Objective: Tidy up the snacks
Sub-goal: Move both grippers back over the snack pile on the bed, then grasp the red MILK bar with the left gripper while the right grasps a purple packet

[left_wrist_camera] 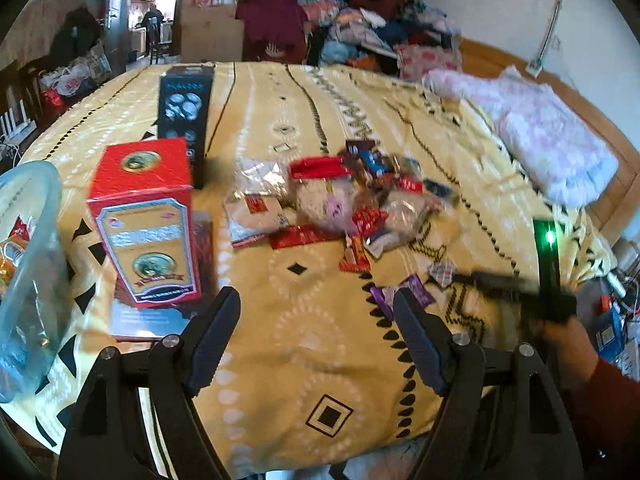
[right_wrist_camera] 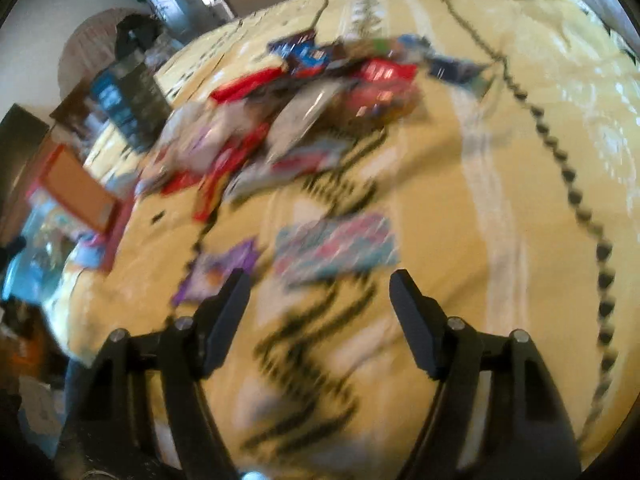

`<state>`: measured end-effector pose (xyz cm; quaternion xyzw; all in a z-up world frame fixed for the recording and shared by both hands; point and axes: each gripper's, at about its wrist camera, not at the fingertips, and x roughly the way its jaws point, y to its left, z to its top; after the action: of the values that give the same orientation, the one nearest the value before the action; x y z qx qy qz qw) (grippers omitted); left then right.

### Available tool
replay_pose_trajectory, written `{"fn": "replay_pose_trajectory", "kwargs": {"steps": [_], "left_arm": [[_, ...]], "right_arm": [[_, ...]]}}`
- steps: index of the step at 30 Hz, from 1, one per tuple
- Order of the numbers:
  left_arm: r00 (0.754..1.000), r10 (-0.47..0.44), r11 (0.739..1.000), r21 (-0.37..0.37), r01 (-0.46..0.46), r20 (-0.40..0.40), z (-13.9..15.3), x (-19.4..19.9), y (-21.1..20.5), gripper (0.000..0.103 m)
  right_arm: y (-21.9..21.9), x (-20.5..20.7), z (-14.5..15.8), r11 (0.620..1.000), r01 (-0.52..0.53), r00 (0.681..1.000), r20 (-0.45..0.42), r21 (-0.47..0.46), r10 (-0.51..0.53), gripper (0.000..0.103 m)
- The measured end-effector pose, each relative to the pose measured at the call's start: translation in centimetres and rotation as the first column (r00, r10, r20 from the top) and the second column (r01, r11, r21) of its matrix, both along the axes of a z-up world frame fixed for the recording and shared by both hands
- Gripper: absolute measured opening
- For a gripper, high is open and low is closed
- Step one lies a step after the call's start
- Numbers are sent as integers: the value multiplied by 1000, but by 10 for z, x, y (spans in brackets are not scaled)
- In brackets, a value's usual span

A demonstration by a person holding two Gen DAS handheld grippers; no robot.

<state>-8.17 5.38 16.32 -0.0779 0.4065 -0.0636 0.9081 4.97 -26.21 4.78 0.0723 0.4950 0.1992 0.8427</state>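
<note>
Spreading across nearly the whole scene is the yellow patterned bedspread [left_wrist_camera: 320, 340], black diamonds and zigzags running over it; a folded pink blanket [left_wrist_camera: 540, 136] lies at its far right edge, and a heap of clothes [left_wrist_camera: 360, 20] piles up behind; on the left, a clear plastic tub [left_wrist_camera: 28, 280] sits at the bed's edge with a few wrappers inside; just beside it a red and gold box [left_wrist_camera: 148, 220] stands upright on a flat book, and a tall dark box [left_wrist_camera: 186, 116] stands behind that; the snack pile [left_wrist_camera: 344, 200] sits mid-bed, well apart from the tub, red packets and clear bags jumbled together; a purple packet [right_wrist_camera: 216, 272] and a pink-and-teal packet [right_wrist_camera: 336, 252] lie loose, nearer than the pile; left gripper [left_wrist_camera: 318, 312] hangs over bare cloth, jaws wide, nothing between them; right gripper [right_wrist_camera: 320, 292] is blurred, jaws wide apart and empty, tips just short of those two loose packets
</note>
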Motion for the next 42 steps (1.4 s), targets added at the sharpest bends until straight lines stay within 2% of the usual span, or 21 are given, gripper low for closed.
{"fn": "replay_pose_trajectory", "kwargs": {"steps": [2,5,7,10,12,13,15,17,21,22,24,26,29,31,32,35,36,37,38,41,42], "left_arm": [[1000,-6,1000,16,6,-15,-2,4,-7,80],[999,-12,1000,22,13,-36,-5,7,-12,80],[999,-12,999,30,13,-42,-6,9,-12,80],[998,-17,999,37,19,-61,-10,14,-15,80],[997,-24,999,44,27,-68,-11,17,-20,80],[997,-30,998,47,33,-69,-11,19,-23,80],[997,-47,997,50,51,-65,-10,21,-31,80],[996,-58,997,56,62,-65,-11,23,-35,80],[994,-64,997,34,67,-88,-15,21,-33,80],[993,-66,997,20,69,-99,-17,22,-31,80],[991,-67,998,-5,67,-118,-20,22,-27,80],[989,-72,997,-23,69,-126,-22,21,-26,80],[987,-84,996,-50,78,-140,-23,18,-25,80],[985,-90,995,-58,82,-149,-24,17,-25,80],[984,-90,995,-58,82,-153,-25,17,-25,80],[982,-92,995,-64,82,-163,-29,19,-26,80],[982,-93,994,-70,82,-165,-30,20,-27,80],[982,-93,994,-73,82,-163,-31,21,-28,80],[983,-94,994,-73,83,-159,-34,23,-29,80],[983,-95,993,-87,83,-156,-45,38,-33,79],[983,-98,992,-96,84,-154,-48,44,-34,71]], "right_arm": [[-5,19,-3,999,23,1000,8,29,-23,73],[-5,29,-3,999,-51,999,-2,-7,51,69],[-5,25,7,989,-120,992,32,-82,123,69],[-18,18,12,957,-115,984,100,-265,146,69],[-18,17,-2,921,-88,987,88,-380,131,69],[-14,16,-9,909,-99,988,69,-404,138,64],[6,6,-12,907,-173,977,50,-384,207,61],[25,-8,1,935,-296,950,42,-193,309,57],[28,-16,33,942,-325,935,122,-79,333,60],[36,-16,36,910,-408,902,116,-81,415,59],[58,-20,35,835,-518,833,113,-187,542,60],[80,-17,27,749,-635,755,52,-192,653,69],[105,-11,1,611,-745,648,-73,-268,758,71],[113,-3,-11,556,-779,607,-124,-290,785,73],[116,4,-15,551,-785,602,-138,-283,786,73],[114,20,-21,600,-767,634,-124,-228,763,71],[111,24,-21,626,-753,653,-108,-205,750,62],[106,26,-19,661,-728,682,-86,-183,727,36],[99,27,-18,699,-698,713,-71,-156,697,21],[75,23,-12,787,-611,791,-19,-84,612,15],[65,19,-9,813,-580,814,-4,-54,581,15]]}}
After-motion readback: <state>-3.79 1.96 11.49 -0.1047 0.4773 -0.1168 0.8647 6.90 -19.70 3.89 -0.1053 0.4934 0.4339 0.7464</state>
